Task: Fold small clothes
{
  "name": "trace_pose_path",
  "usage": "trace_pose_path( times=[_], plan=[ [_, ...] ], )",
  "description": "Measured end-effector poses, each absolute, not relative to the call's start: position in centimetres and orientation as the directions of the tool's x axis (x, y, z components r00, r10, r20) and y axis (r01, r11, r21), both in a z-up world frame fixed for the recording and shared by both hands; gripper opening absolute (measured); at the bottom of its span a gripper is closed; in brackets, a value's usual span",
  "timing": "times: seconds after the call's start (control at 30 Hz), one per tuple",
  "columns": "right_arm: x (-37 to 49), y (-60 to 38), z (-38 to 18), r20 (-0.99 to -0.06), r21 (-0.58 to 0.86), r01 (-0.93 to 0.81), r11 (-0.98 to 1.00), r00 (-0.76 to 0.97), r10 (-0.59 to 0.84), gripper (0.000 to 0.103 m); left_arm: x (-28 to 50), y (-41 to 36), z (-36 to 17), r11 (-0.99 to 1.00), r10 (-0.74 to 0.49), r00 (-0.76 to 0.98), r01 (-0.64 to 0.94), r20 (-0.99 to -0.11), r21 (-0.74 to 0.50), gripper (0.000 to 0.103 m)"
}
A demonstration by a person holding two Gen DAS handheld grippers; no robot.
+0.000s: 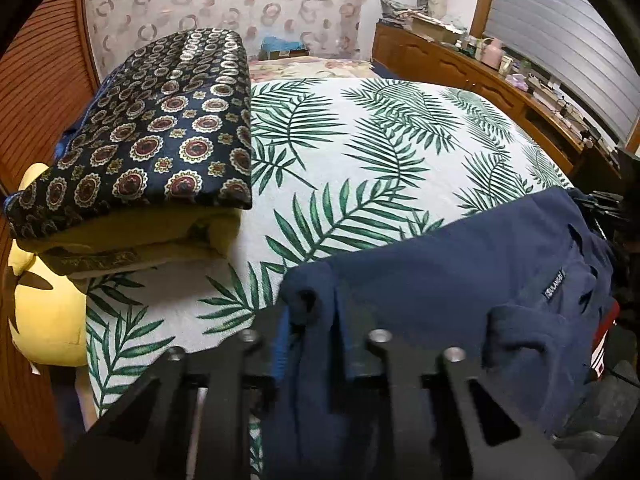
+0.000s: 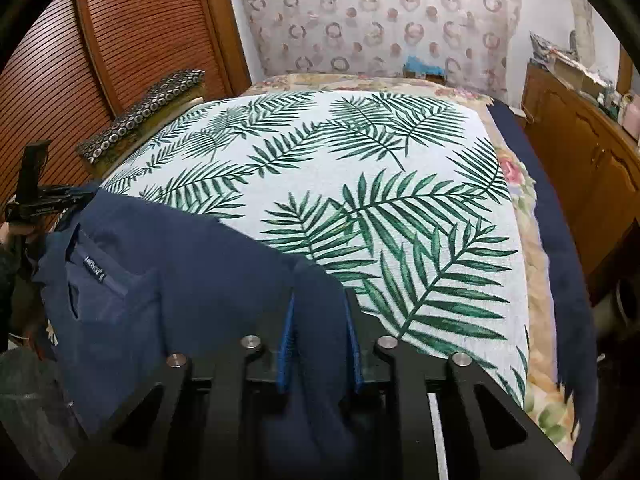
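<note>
Folded stack (image 1: 132, 148) already piled at the far left of the leaf-print bed cover (image 1: 360, 152), dark patterned piece on top. Blue shirt (image 1: 460, 280) not folded yet, hung up between both tools over the near edge of the bed. Left gripper (image 1: 316, 320) pinched narrow on one shirt edge. Right gripper (image 2: 320, 320) pinched narrow on the other edge. Still left: laid flat, folded, added to the pile

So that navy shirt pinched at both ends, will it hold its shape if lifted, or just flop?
Probably flop: the navy shirt already sags and creases between the left gripper and the right gripper, both with jaws shut on its fabric. It looks like thin cloth, so likely light. On the leaf-print bedspread it should drag rather than slide freely.
</note>
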State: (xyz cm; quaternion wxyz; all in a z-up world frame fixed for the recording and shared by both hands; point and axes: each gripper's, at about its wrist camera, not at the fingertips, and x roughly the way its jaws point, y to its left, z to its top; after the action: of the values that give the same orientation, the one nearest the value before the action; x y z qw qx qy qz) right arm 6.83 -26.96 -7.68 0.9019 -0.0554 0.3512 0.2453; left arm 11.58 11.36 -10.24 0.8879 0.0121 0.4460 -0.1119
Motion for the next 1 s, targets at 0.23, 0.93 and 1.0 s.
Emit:
trace_pose_path(
  times=[0.23,0.93,1.0],
  plan=[
    [1.6,-28.0,-3.7,-0.513,0.077,-0.457,0.886,0.744,0.428,0.017,6.4,11.4,-5.8,0.977,-0.212,0.727,0.166,-0.653,-0.132,0.012],
    [-14.9,-29.6,9.0,-0.190,-0.094,-0.436,0.895,0.890,0.414,0.016,-4.3,11.0,10.0,0.962,-0.268,0.926,0.245,-0.264,-0.117,0.011],
    [-15.3,-29.7,9.7,-0.169,-0.114,-0.424,0.898,0.899,0.403,0.016,-4.3,10.8,11.1,0.964,-0.264,0.932,0.246,-0.247,-0.102,0.011]
  ],
)
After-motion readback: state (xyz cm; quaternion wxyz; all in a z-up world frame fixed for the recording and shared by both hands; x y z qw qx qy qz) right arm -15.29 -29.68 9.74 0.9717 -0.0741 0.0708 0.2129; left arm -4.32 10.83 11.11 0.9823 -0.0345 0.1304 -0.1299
